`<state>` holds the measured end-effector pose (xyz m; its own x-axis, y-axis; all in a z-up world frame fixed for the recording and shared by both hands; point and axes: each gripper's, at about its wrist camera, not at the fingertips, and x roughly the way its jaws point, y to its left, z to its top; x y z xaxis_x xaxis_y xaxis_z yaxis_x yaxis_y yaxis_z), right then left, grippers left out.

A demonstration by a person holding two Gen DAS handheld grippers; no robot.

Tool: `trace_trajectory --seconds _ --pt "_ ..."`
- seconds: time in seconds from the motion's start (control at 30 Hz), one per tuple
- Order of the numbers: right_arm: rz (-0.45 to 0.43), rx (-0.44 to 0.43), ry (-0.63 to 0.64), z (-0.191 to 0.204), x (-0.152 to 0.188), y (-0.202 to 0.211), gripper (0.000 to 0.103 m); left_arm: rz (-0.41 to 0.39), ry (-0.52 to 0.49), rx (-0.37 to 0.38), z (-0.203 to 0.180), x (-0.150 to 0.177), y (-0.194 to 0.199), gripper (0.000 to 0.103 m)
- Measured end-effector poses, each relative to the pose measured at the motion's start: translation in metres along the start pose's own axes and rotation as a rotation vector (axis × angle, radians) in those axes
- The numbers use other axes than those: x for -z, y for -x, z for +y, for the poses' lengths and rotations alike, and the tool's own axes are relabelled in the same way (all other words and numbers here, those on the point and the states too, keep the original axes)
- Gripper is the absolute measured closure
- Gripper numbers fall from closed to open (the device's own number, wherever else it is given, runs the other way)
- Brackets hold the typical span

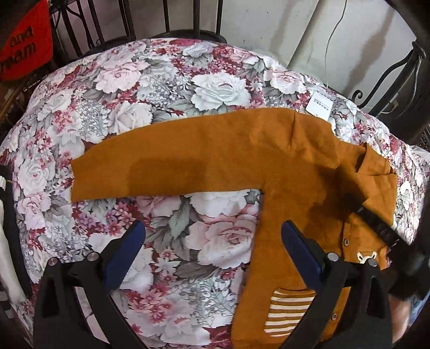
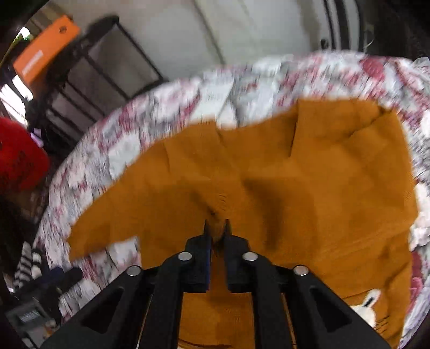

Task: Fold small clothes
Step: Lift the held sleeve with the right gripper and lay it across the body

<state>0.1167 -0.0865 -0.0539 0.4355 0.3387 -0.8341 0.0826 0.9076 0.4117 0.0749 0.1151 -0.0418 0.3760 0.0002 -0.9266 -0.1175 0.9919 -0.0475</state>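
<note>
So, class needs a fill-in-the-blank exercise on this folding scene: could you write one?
1. The mustard-brown knitted cardigan lies on a ____-patterned cloth.
2. The cardigan's pocket is white and brown ____.
3. The left gripper has its blue-padded jaws ____.
4. A white paper ____ sits at the cardigan's far edge.

Missing: floral; striped; open; tag

Mustard-brown knit cardigan point(image 1: 220, 161) sprawls over right half of rose-print floral bedcover point(image 1: 113, 107); one sleeve stretches left across middle. Bare cover open beyond sleeve and on near left. Black metal chair backs point(image 1: 139, 24) hem far edge. White paper tag point(image 1: 319, 103) lies at collar. Black-and-white striped clothes point(image 2: 27, 265) crowd left edge.
</note>
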Motion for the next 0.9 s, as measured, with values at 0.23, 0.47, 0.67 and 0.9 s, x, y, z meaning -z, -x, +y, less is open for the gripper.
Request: trace_trajectory --seconds 0.23,0.47,0.67,0.9 --pt "0.034 -0.062 0.054 -0.002 0.013 0.011 0.061 0.003 -0.022 0.001 -0.034 -0.004 -0.001 0.005" --pt "-0.057 -0.101 -0.033 -0.053 -0.001 0.056 0.067 -0.005 -0.122 -0.062 -0.087 -0.006 -0.011 0.005" --pt "-0.117 -0.055 -0.211 -0.135 -0.025 0.068 0.084 -0.006 -0.253 -0.125 -0.140 -0.007 -0.037 0.005" --pt "-0.061 -0.064 -0.376 -0.186 -0.034 0.039 0.097 0.056 -0.357 -0.256 -0.161 -0.001 -0.095 0.004"
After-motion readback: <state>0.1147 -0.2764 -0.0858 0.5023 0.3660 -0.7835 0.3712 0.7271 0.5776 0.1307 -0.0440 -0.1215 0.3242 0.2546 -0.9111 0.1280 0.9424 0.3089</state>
